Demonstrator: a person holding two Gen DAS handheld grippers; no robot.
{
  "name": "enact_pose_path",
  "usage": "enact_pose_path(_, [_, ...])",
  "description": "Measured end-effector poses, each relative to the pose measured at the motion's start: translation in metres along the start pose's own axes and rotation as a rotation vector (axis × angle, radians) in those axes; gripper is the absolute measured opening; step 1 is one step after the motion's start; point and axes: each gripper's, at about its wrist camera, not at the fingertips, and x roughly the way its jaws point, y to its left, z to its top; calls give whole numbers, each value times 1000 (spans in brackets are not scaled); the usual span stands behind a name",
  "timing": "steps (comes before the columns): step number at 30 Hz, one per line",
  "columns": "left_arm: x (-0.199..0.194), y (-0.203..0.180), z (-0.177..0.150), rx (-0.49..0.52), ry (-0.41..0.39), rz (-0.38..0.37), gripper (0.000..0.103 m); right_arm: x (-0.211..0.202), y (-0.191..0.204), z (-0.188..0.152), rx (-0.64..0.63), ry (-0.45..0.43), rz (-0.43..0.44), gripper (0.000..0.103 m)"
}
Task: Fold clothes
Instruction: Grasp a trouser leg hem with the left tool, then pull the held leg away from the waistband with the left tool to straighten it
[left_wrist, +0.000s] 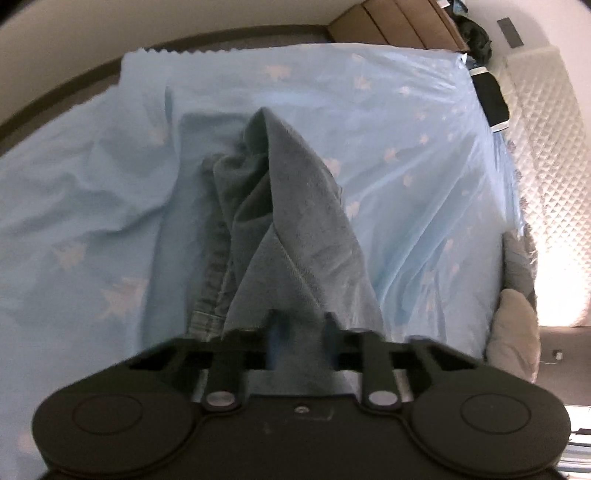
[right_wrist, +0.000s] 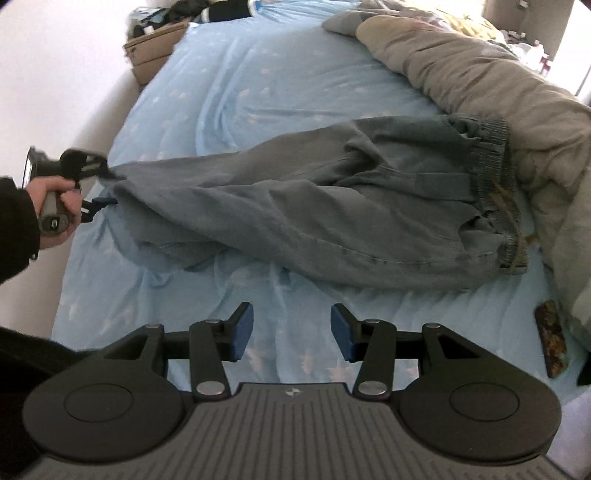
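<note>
A pair of blue-grey jeans (right_wrist: 314, 206) lies across the light blue star-print bed sheet (right_wrist: 229, 92), elastic waistband at the right by the duvet. My left gripper (left_wrist: 301, 325) is shut on the leg end of the jeans (left_wrist: 291, 229), which stretch away from it. In the right wrist view the left gripper (right_wrist: 105, 184) shows at the left edge, holding that leg end slightly lifted. My right gripper (right_wrist: 291, 332) is open and empty, hovering over bare sheet in front of the jeans.
A beige-grey duvet (right_wrist: 480, 81) is heaped along the right side of the bed. A dark patterned phone-like object (right_wrist: 550, 343) lies on the sheet at the right. Cardboard boxes (right_wrist: 155, 51) and clutter stand beyond the bed's far end. A white wall runs along the left.
</note>
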Motion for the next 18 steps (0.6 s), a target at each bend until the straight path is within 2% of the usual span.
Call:
enact_pose_path(5, [-46, 3, -16, -2, -59, -65, 1, 13, 12, 14, 50, 34, 19, 49])
enact_pose_path(13, [-138, -17, -59, 142, -122, -206, 1, 26, 55, 34, -78, 48, 116, 49])
enact_pose_path(16, [-146, -5, -83, 138, -102, -187, 1, 32, 60, 39, -107, 60, 148, 49])
enact_pose_path(18, [-139, 15, -96, 93, -64, -151, 1, 36, 63, 41, -118, 71, 166, 49])
